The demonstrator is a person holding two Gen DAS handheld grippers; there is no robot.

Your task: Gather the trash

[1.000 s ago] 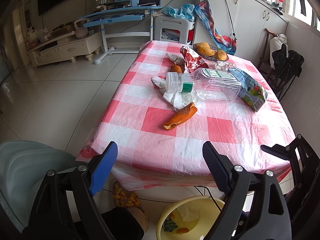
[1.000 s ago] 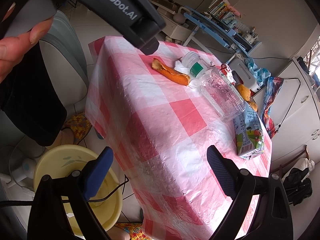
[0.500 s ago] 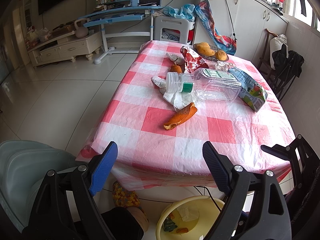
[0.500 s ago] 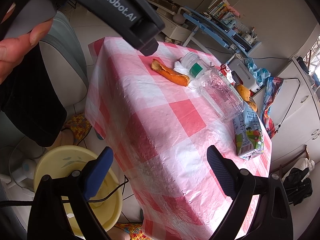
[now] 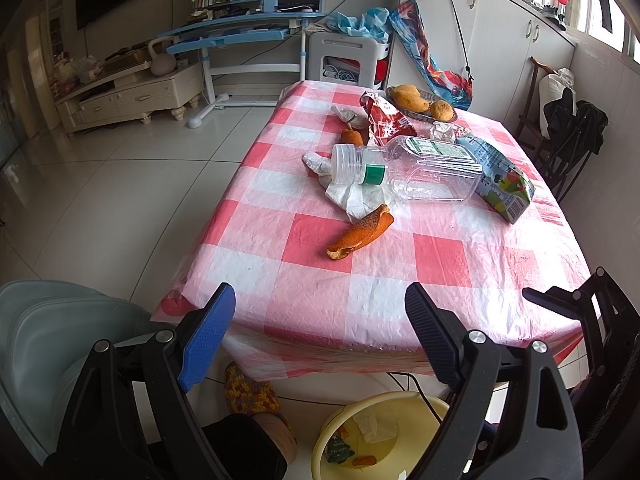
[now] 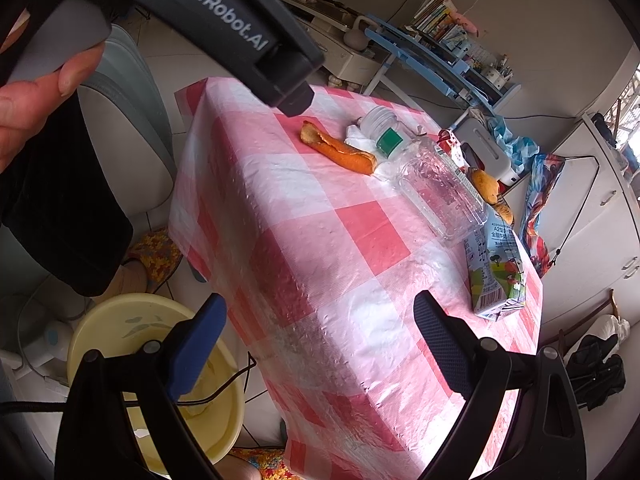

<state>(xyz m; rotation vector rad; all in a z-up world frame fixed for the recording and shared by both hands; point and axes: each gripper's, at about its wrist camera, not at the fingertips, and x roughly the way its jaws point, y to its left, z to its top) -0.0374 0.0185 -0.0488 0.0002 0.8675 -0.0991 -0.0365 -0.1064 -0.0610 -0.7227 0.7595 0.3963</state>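
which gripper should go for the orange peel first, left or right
Probably the left gripper: open and empty, with the orange peel almost straight ahead. The right gripper, also open, sees the peel farther off and to one side.

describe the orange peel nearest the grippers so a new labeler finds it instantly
Start at the table with the pink-and-white checked cloth. Go to the clutter at its middle, where a clear plastic bottle lies on its side over a crumpled white tissue. The orange peel is the curled strip at the tissue's near edge, closest of all the litter to the viewer, orange outside with a pale inner side.
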